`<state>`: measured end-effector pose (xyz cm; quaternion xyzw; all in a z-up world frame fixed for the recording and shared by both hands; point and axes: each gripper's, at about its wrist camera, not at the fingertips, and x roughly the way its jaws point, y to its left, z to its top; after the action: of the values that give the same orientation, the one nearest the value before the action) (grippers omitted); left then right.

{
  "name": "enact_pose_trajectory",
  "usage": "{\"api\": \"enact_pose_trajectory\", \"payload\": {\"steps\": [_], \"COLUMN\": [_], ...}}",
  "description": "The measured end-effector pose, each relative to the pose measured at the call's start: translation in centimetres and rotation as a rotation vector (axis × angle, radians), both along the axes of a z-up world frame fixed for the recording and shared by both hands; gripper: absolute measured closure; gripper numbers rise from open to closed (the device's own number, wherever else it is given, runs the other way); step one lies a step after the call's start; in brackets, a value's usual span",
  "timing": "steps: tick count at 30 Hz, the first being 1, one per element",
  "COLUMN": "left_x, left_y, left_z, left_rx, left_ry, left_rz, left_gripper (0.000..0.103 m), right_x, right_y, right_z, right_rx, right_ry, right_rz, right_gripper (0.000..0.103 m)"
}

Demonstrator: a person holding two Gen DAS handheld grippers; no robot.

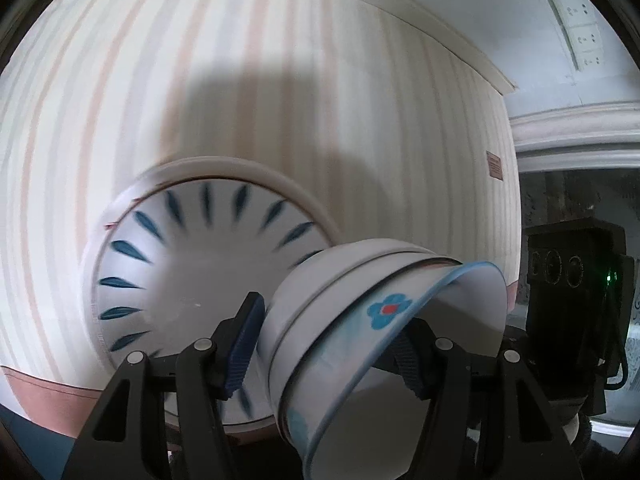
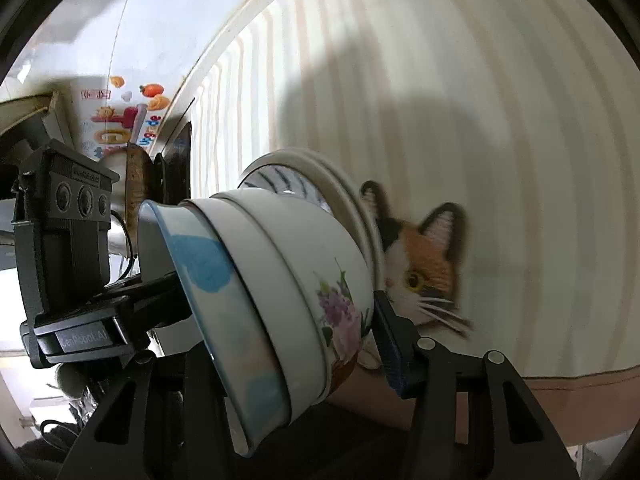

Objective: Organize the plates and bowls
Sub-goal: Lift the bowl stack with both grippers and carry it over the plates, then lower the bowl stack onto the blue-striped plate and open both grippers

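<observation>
A stack of nested bowls (image 1: 320, 304) hangs tilted on its side over the table. The inner bowl has a light-blue rim and a blue flower; the outer one (image 2: 320, 280) carries a purple flower print. My left gripper (image 1: 326, 350) is shut on the stack's wall, one pad outside and one inside the mouth. My right gripper (image 2: 296, 352) grips the opposite side: its right pad (image 2: 390, 344) presses the flowered bowl, while its other finger is hidden behind the stack. Under the bowls lies a stack of plates (image 1: 180, 276) with blue leaf marks, also visible as plates (image 2: 304, 176) in the right wrist view.
A striped tablecloth (image 1: 240, 80) with a pink hem covers the table. A cat patch (image 2: 428, 268) sits on the cloth beside the plates. The table edge (image 1: 508, 152) falls away at the right, with wall sockets (image 1: 576, 28) beyond. Clutter and a printed box (image 2: 120, 120) stand past the far edge.
</observation>
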<state>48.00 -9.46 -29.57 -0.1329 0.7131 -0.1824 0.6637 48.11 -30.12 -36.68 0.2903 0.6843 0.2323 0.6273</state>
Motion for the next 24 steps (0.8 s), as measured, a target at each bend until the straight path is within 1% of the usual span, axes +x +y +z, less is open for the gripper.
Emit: {"api": "enact_pose_trajectory", "payload": {"steps": [7,12,16,19,24], "left_x": [0.3,0.0,0.0,0.1,0.0], "left_y": [3.6,6.6,7.6,8.0,8.1], "left_z": [-0.8,-1.6,-2.1,-2.2,-2.4], "left_rx": [0.006,0.017,0.023,0.019,0.014], "left_ry": [0.011,0.028,0.033,0.035,0.036], "left_rz": [0.063,0.099,0.12,0.126,0.118], "left_gripper": [0.045,0.045,0.045,0.045,0.045], "right_x": [1.4,1.8,2.1,2.2,2.4], "right_y": [5.3,7.9,10.1,10.9,10.9], "right_z": [-0.5,-1.3,-2.1,-2.1,-2.2], "right_rx": [-0.022,-0.029,-0.035,-0.041,-0.051], "right_ry": [0.001,0.011,0.025,0.025,0.032], "right_rz": [0.09,0.132,0.154,0.156,0.147], "right_gripper": [0.05,0.05,0.05,0.05,0.05]}}
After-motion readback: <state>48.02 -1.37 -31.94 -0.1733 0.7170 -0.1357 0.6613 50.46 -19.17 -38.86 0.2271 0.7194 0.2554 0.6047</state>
